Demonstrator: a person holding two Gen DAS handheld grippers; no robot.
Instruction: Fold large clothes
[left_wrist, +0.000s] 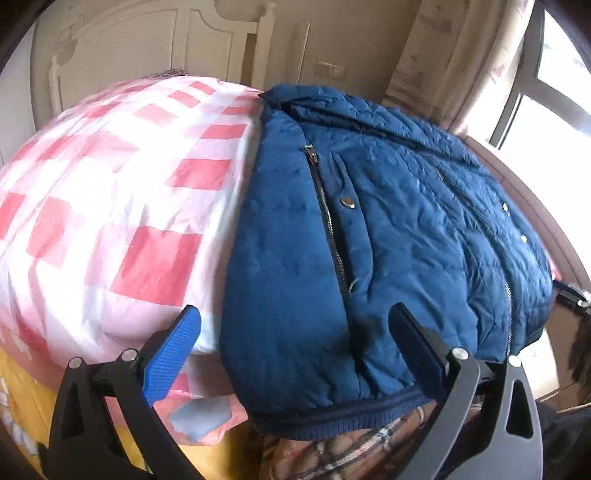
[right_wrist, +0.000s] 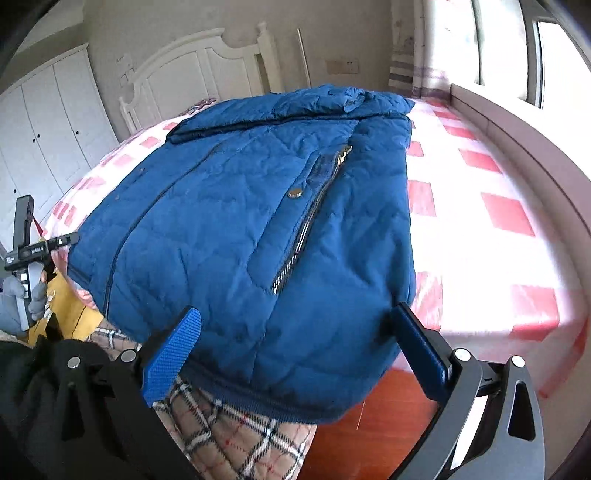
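A blue quilted padded jacket lies front-up on a bed covered by a pink-and-white checked plastic sheet, its ribbed hem hanging over the near edge and its collar toward the far white headboard, so the long axis runs near to far, straight away from both tools. Its sides already look tucked in, making a narrow oblong, though the fisheye bend makes that hard to be sure of. The left gripper hovers at the hem's left corner with its blue-padded fingers spread wide and nothing between them; the jacket's left edge falls inside that gap, the sheet showing just beside it. The right gripper sits at the near right corner, likewise spread wide and empty, with the jacket's right edge just inside its right finger. Both stand about equally near the hem, one per corner, neither seeming to touch the cloth. A plaid beige blanket lies beneath the hem. The likely next step is to pinch the two hem corners and carry them far, toward the collar.
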